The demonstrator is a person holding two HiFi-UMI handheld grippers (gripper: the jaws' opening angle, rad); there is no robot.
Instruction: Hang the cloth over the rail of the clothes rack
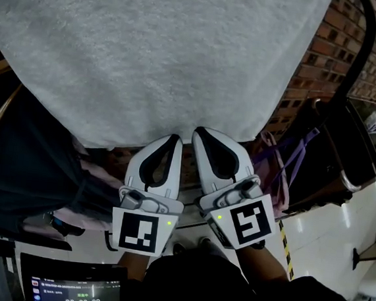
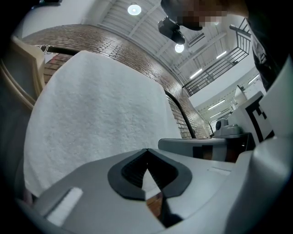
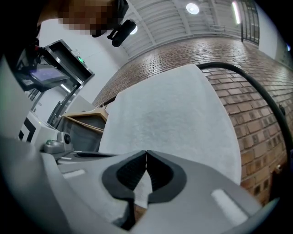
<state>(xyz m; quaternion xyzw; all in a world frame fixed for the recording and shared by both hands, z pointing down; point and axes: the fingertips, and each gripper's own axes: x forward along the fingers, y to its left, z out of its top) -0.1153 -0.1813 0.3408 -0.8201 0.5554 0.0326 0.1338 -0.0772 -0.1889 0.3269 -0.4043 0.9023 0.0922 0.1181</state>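
Seeing pale grey terry cloth (image 1: 158, 51) draping over black curved rail (image 1: 362, 57), hem at claw tips. Finding left gripper (image 1: 174, 138) and right gripper (image 1: 198, 132) pressed together, seemingly empty. Judging hang finishing; next needing clean backing-off, not snagging hem.

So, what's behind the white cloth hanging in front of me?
Beside the cloth, a brick wall and a black rail show. The rail runs in under the cloth's top edge, and whatever lies straight behind it is covered.
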